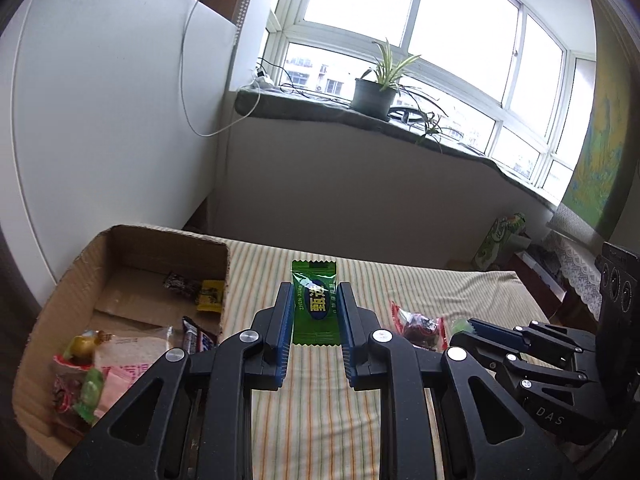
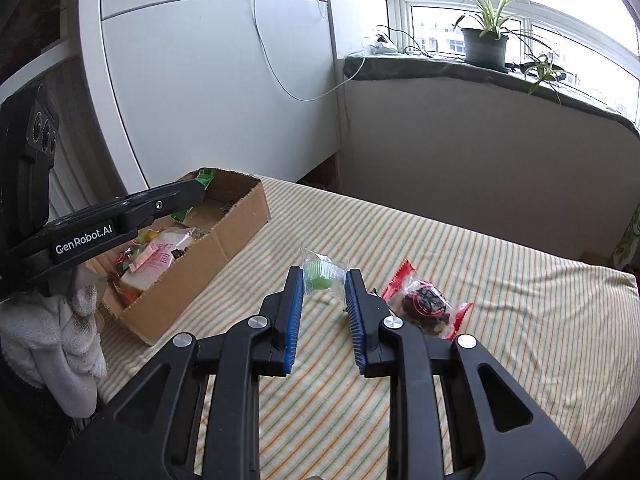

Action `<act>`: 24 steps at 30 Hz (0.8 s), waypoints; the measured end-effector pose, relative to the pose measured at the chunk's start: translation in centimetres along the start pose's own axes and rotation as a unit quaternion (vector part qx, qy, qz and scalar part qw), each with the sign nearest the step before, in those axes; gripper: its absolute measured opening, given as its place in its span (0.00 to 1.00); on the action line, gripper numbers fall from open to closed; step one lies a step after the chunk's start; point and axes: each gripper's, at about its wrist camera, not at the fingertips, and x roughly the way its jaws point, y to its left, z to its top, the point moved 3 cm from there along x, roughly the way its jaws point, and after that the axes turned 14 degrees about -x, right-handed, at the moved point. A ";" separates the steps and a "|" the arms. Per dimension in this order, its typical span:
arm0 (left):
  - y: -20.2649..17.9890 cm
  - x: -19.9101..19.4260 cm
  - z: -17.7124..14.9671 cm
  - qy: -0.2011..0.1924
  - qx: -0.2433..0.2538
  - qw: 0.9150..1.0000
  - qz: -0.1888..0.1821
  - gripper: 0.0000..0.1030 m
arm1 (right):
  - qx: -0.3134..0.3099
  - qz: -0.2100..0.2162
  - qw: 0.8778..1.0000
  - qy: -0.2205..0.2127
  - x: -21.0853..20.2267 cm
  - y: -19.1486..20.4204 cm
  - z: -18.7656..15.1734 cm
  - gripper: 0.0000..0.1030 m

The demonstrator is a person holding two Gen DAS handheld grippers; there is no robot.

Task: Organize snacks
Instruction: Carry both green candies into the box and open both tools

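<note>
My left gripper (image 1: 314, 300) is shut on a green candy packet (image 1: 314, 304) and holds it upright above the striped cloth, just right of the cardboard box (image 1: 52, 300). In the right wrist view the left gripper (image 2: 196, 192) is over the box (image 2: 224, 248) with the green packet (image 2: 206, 177) at its tip. My right gripper (image 2: 323, 280) is open, its fingers on either side of a clear packet with a green sweet (image 2: 322, 276) lying on the cloth. A red-ended packet with a dark snack (image 2: 426, 306) lies just right of it, also in the left wrist view (image 1: 420, 326).
The box holds several snacks (image 1: 100, 364). The striped cloth (image 2: 500, 320) covers the table. A white cabinet (image 2: 200, 92) stands behind the box. A windowsill with a potted plant (image 1: 374, 96) is at the back. A white-gloved hand (image 2: 60, 344) is at the left.
</note>
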 end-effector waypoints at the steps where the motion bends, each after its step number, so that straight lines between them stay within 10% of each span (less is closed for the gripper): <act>1: 0.5 -0.1 0.2 -0.002 -0.004 1.000 0.003 0.19 | -0.004 0.004 1.000 -0.003 0.2 0.4 0.4 0.22; 24: 11.4 -2.5 2.2 -0.053 -0.067 0.990 0.117 0.19 | -0.068 0.099 0.993 0.014 8.8 10.8 6.1 0.22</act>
